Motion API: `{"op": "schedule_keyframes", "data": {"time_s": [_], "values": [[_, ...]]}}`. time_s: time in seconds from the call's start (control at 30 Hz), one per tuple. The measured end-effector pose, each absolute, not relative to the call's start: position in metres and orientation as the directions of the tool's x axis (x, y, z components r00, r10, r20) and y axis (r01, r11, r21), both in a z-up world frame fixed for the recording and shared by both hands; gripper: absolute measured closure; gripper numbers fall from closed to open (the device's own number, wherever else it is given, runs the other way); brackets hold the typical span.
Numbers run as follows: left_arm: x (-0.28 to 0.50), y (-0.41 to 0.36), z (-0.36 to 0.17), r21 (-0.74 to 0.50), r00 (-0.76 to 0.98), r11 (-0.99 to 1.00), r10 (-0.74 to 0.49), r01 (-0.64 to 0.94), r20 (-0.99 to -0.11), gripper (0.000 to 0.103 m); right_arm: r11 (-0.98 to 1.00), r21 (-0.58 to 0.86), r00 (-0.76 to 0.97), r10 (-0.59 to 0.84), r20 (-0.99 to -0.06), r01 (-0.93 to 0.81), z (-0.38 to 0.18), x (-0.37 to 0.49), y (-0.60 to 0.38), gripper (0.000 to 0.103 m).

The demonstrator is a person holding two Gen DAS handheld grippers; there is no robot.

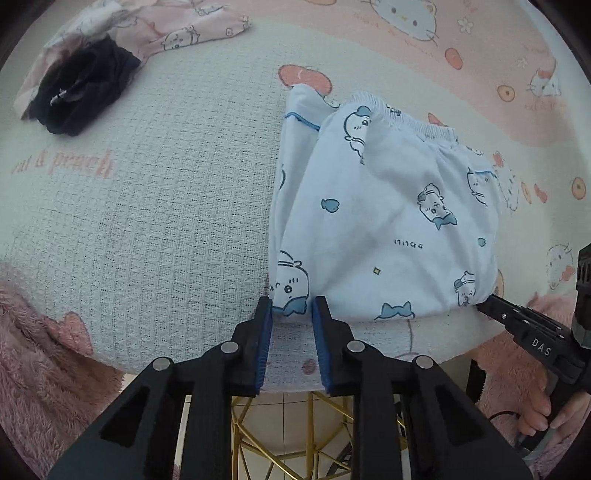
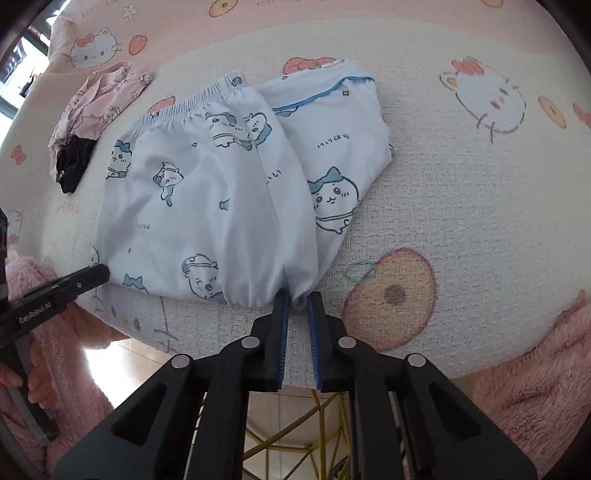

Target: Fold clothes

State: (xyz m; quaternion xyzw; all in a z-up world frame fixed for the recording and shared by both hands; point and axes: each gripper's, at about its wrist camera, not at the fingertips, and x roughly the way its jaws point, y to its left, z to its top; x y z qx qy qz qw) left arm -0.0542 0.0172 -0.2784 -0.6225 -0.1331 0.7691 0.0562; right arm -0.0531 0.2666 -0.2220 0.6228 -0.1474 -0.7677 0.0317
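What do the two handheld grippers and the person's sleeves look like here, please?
Both the left gripper and right gripper are matte black plastic with silver pivot pins and ribbed blue pads on the fingers. White lettering marks their sides. The fluffy pink sleeves look like fleece.

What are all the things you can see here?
Blue pyjama trousers: one, pale blue with cartoon animals, folded, near table edge.
Blue pyjama top: one, pale blue with blue piping, under and beside the trousers.
Pink clothes: one heap, pink print, far corner.
Black garment: one, black, crumpled beside the pink heap.
Tablecloth: one, white and pink with cat and peach prints, covering the table.
Table frame: gold wire, below.
Left gripper: black with blue pads, at the trousers' near hem.
Right gripper: same colours, around a gathered cuff.
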Motion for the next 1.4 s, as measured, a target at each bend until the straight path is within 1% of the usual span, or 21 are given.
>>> {"op": "schedule_keyframes", "data": {"time_s": [0.07, 0.17, 0.2, 0.23, 0.27, 0.3, 0.43, 0.5, 0.57, 0.6, 0.77, 0.8, 0.9, 1.0, 1.07, 1.13, 1.17, 1.23, 1.3, 1.37, 1.4], "values": [[-0.05, 0.008, -0.28, -0.323, -0.223, -0.94, 0.292, 0.113, -0.93, 0.08, -0.929, 0.325, -0.218, -0.285, -0.933, -0.177, -0.225, -0.051, 0.277, 0.087], [-0.05, 0.006, -0.281, -0.35, -0.244, -0.931, 0.316, 0.105, -0.917, 0.08, -0.91, 0.365, -0.221, -0.322, -0.921, -0.197, -0.225, -0.05, 0.284, 0.085], [-0.049, 0.008, -0.28, -0.349, -0.252, -0.932, 0.317, 0.094, -0.914, 0.083, -0.927, 0.331, -0.225, -0.29, -0.93, -0.176, -0.224, -0.051, 0.28, 0.086], [-0.049, 0.01, -0.28, -0.347, -0.259, -0.934, 0.316, 0.082, -0.913, 0.093, -0.943, 0.296, -0.23, -0.257, -0.939, -0.154, -0.223, -0.052, 0.275, 0.09], [-0.048, 0.012, -0.278, -0.333, -0.266, -0.941, 0.304, 0.067, -0.915, 0.093, -0.956, 0.26, -0.236, -0.225, -0.946, -0.133, -0.222, -0.053, 0.271, 0.096], [-0.046, 0.014, -0.276, -0.316, -0.274, -0.947, 0.291, 0.051, -0.917, 0.093, -0.968, 0.224, -0.242, -0.192, -0.951, -0.113, -0.221, -0.054, 0.267, 0.098], [-0.043, 0.016, -0.259, -0.263, -0.33, -0.965, 0.25, -0.006, -0.91, 0.094, -0.991, 0.11, -0.296, -0.084, -0.952, -0.073, -0.206, -0.047, 0.263, 0.099], [-0.045, 0.019, -0.251, -0.198, -0.364, -0.979, 0.203, -0.052, -0.909, 0.094, -0.997, 0.056, -0.323, -0.035, -0.946, -0.056, -0.199, -0.044, 0.262, 0.099], [-0.045, 0.018, -0.249, -0.188, -0.371, -0.981, 0.195, -0.057, -0.908, 0.094, -0.99, 0.115, -0.332, -0.084, -0.94, -0.078, -0.198, -0.044, 0.269, 0.1], [-0.046, 0.017, -0.248, -0.179, -0.369, -0.983, 0.185, -0.052, -0.911, 0.094, -0.99, 0.115, -0.332, -0.081, -0.94, -0.083, -0.198, -0.044, 0.268, 0.1], [-0.051, 0.009, -0.248, -0.131, -0.361, -0.991, 0.133, -0.029, -0.923, 0.095, -0.995, 0.056, -0.311, -0.028, -0.95, -0.082, -0.204, -0.039, 0.267, 0.1], [-0.052, 0.008, -0.248, -0.122, -0.359, -0.992, 0.122, -0.024, -0.925, 0.099, -0.994, 0.054, -0.292, -0.023, -0.956, -0.098, -0.206, -0.041, 0.266, 0.1], [-0.055, 0.003, -0.248, -0.093, -0.354, -0.996, 0.091, -0.011, -0.931, 0.1, -0.99, 0.022, -0.238, 0.012, -0.971, -0.141, -0.217, -0.044, 0.27, 0.1], [-0.058, -0.001, -0.248, -0.064, -0.348, -0.998, 0.059, 0.003, -0.936, 0.1, -0.989, 0.005, -0.242, 0.033, -0.97, -0.151, -0.215, -0.045, 0.27, 0.1], [-0.06, -0.002, -0.248, -0.055, -0.345, -0.998, 0.05, 0.004, -0.937, 0.099, -0.98, 0.031, -0.308, 0.032, -0.951, -0.197, -0.199, -0.04, 0.279, 0.097], [-0.063, -0.001, -0.248, -0.059, -0.343, -0.998, 0.058, -0.006, -0.937, 0.096, -0.969, 0.059, -0.373, 0.036, -0.927, -0.238, -0.183, -0.035, 0.286, 0.095], [-0.065, 0.0, -0.248, -0.061, -0.343, -0.998, 0.061, -0.011, -0.937, 0.093, -0.971, 0.05, -0.419, 0.055, -0.906, -0.235, -0.173, -0.035, 0.286, 0.091], [-0.068, 0.002, -0.248, -0.066, -0.341, -0.998, 0.069, -0.021, -0.937, 0.076, -0.991, 0.029, -0.479, 0.038, -0.877, -0.132, -0.162, -0.04, 0.269, 0.088], [-0.071, 0.004, -0.249, -0.07, -0.34, -0.997, 0.076, -0.031, -0.937, 0.07, -1.0, 0.005, -0.465, 0.006, -0.885, -0.021, -0.174, -0.059, 0.235, 0.088], [-0.074, 0.006, -0.249, -0.074, -0.338, -0.996, 0.084, -0.041, -0.937, 0.068, -0.997, -0.073, -0.376, 0.064, -0.924, 0.01, -0.198, -0.063, 0.224, 0.089], [-0.076, 0.007, -0.249, -0.076, -0.337, -0.996, 0.087, -0.045, -0.937, 0.061, -0.994, -0.108, -0.333, 0.093, -0.938, 0.025, -0.209, -0.064, 0.219, 0.091]]}}
